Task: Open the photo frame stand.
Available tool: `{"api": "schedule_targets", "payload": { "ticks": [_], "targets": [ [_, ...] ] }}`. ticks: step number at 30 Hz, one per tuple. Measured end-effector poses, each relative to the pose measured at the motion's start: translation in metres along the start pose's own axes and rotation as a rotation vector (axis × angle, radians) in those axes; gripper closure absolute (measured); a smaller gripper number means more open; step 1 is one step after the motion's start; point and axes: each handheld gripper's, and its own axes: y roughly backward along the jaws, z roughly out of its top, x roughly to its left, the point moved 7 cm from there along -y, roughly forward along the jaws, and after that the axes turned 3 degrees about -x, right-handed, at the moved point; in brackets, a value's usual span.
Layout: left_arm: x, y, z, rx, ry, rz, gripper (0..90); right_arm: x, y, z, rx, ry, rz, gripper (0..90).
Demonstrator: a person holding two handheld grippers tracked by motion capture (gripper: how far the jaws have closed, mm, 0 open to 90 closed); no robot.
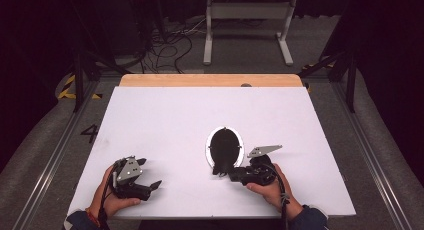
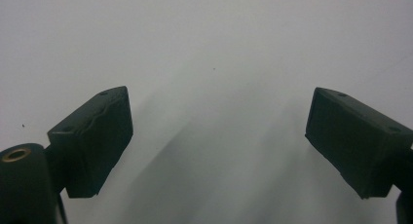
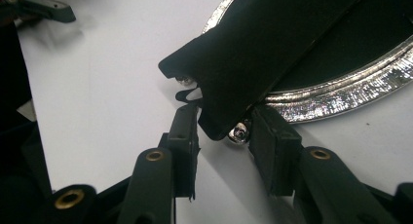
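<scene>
**Right gripper at foot of black stand on oval mirror; left gripper idle**

High view: an oval silver-rimmed mirror [image 1: 225, 147] lies face down just right of centre on the white table [image 1: 200, 115], its black stand [image 1: 223, 157] on top. The right gripper [image 1: 227, 174] reaches the stand's foot at 6 o'clock of the oval. The left gripper [image 1: 150, 174] rests well apart, at 8 o'clock.

Right gripper view adds detail: the stand's bottom edge [image 3: 214, 121] and a small metal stud [image 3: 239, 132] sit between the jaws, which are part closed; firm pinching cannot be told.

Left gripper view: jaws spread wide over bare table, nothing between.
</scene>
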Motion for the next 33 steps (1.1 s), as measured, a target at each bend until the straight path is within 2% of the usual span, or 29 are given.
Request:
{"api": "schedule_targets", "payload": {
  "ticks": [4, 10, 14, 17, 18, 21, 23, 27, 33],
  "targets": [
    [-0.001, -0.001, 0.0, 0.005, -0.006, 0.0, 10.3, -0.003, -0.001, 0.002, -0.02, -0.058, 0.032, 62.7],
    [-0.001, -0.001, 0.0, 0.002, 0.0, -0.001, 10.4, -0.003, 0.004, 0.008, -0.069, -0.093, 0.073, 61.1],
    [-0.002, -0.002, 0.0, 0.007, -0.003, 0.002, 10.4, -0.003, 0.003, 0.01, -0.074, -0.118, 0.085, 60.9],
    [-0.003, -0.003, 0.0, 0.013, -0.006, 0.002, 10.6, -0.004, 0.0, 0.011, -0.086, -0.165, 0.112, 60.2],
    [-0.003, -0.003, 0.0, 0.017, -0.008, 0.002, 10.6, -0.005, -0.002, 0.013, -0.097, -0.209, 0.146, 60.2],
    [-0.003, -0.005, 0.0, 0.019, -0.014, -0.002, 10.6, -0.006, -0.005, 0.014, -0.101, -0.238, 0.163, 59.6],
    [-0.003, -0.005, 0.0, 0.02, -0.014, -0.001, 10.6, -0.007, -0.007, 0.015, -0.104, -0.244, 0.165, 59.0],
    [-0.004, -0.006, 0.0, 0.024, -0.014, -0.003, 10.6, -0.007, -0.007, 0.019, -0.128, -0.288, 0.183, 57.0],
    [-0.004, -0.007, 0.0, 0.028, -0.019, -0.003, 10.6, -0.009, -0.008, 0.021, -0.129, -0.311, 0.182, 55.0]
  ]
}}
